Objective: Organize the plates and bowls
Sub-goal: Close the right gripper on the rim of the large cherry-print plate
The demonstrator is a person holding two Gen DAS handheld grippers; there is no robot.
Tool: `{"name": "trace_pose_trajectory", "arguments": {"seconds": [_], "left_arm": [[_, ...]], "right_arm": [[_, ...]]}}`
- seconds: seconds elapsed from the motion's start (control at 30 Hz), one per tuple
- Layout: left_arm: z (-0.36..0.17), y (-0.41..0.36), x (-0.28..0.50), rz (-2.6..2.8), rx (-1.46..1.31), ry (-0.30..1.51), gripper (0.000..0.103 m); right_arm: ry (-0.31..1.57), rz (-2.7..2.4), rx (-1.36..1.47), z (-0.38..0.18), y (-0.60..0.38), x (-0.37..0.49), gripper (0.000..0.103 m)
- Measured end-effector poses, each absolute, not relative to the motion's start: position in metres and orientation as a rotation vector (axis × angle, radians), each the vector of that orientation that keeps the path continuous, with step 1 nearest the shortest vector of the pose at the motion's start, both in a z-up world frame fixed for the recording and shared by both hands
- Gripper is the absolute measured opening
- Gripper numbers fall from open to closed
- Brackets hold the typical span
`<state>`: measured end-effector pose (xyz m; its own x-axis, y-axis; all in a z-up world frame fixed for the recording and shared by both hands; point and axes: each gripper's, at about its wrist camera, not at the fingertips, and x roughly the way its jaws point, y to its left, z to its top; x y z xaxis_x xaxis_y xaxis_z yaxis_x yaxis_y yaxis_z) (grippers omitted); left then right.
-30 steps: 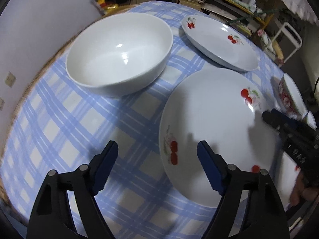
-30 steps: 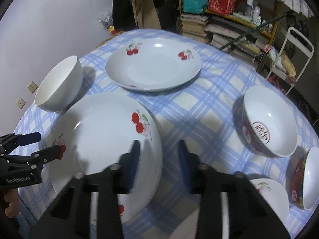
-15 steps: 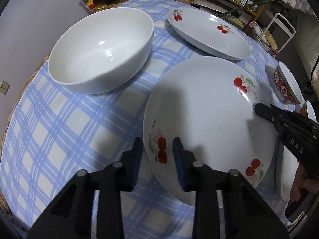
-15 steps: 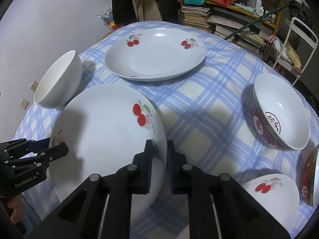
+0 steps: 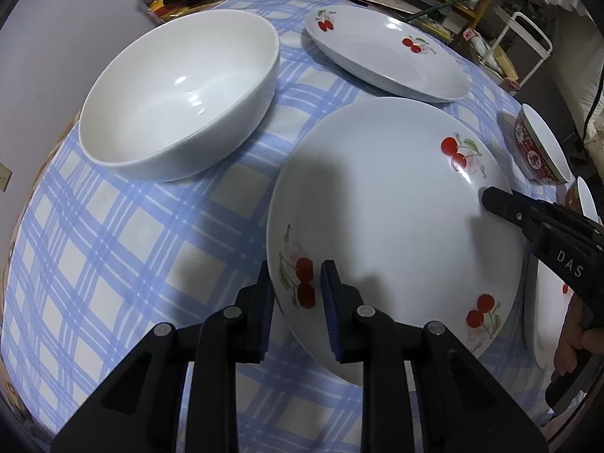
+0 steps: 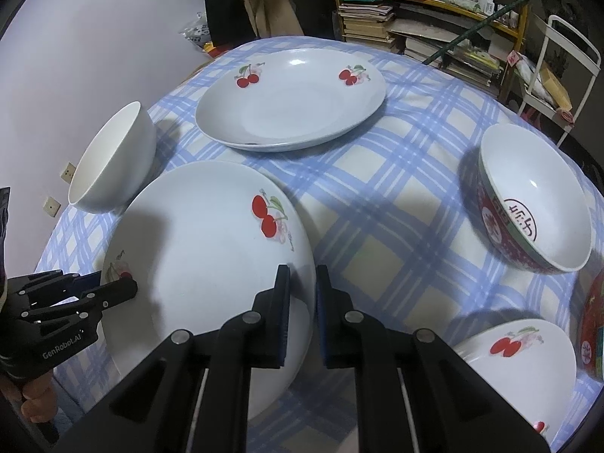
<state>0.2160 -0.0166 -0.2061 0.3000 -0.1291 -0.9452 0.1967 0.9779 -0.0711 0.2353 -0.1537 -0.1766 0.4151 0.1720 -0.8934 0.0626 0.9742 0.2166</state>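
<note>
Both my tongs are pinching the near cherry plate (image 5: 392, 219) — left tongs (image 5: 296, 294) on its left rim by a cherry print, right tongs (image 6: 302, 302) on the opposite rim. The plate sits on the table (image 5: 124, 234), right of the white bowl (image 5: 181, 90) and in front of the second cherry plate (image 6: 290, 94). I judge the step is lifting it to stack on that far plate. To do it well: keep both pinches firm, raise both sides together so it stays level, clear the far plate's rim before lowering, centre it.

Count: large cherry plates — two. A smaller cherry dish (image 6: 521, 362), one. White bowl, one. Red patterned bowl (image 6: 536, 204), one, plus a second red one (image 6: 592, 332) partly cut off at the edge.
</note>
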Motion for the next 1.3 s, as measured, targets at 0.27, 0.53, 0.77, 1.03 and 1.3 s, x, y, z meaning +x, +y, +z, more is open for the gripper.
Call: {"name": "trace_pose_trajectory", "arguments": {"seconds": [0.27, 0.53, 0.77, 1.03, 1.3], "left_arm": [[-0.196, -0.014, 0.209, -0.222, 0.056, 1.237, 0.023], [-0.184, -0.007, 0.188, -0.208, 0.012, 1.233, 0.023], [-0.176, -0.001, 0.16, -0.202, 0.006, 1.258, 0.023], [-0.176, 0.006, 0.143, -0.175, 0.009, 1.292, 0.023], [-0.194, 0.002, 0.137, -0.194, 0.014, 1.389, 0.023]], "right_arm": [[1.154, 0.07, 0.265, -0.171, -0.157, 0.224, 0.013], [1.135, 0.054, 0.296, -0.157, -0.156, 0.206, 0.013], [1.122, 0.084, 0.266, -0.135, -0.144, 0.183, 0.013], [1.169, 0.078, 0.223, -0.138, -0.13, 0.16, 0.013], [1.244, 0.045, 0.225, -0.16, -0.128, 0.152, 0.014]]}}
